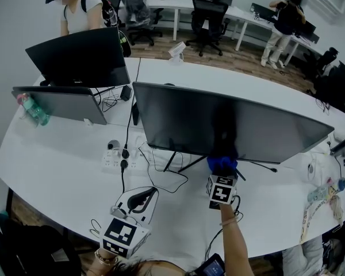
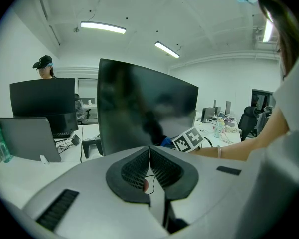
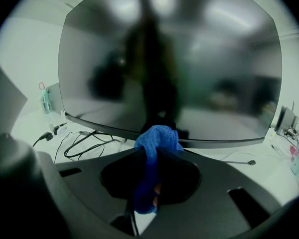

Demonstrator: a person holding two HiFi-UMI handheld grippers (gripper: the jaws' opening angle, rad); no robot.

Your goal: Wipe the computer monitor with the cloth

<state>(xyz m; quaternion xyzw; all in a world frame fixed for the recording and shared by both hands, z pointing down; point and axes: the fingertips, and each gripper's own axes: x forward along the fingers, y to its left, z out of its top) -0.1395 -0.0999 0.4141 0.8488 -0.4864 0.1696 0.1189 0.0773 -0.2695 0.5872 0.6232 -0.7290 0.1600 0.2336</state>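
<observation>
Our left gripper (image 2: 149,149) is closed on nothing above the surface (image 1: 57,171). Our right gripper (image 3: 150,152) pinches the blue cloth (image 3: 158,137) at the lower edge of the monitor (image 3: 189,59); we cannot tell whether cloth and screen touch.

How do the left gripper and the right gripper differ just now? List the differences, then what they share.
The left gripper is shut on nothing; the right gripper is shut on a blue cloth. The right gripper is up at the monitor's lower edge; the left gripper sits back near the desk's front. Both have jaws together.
</observation>
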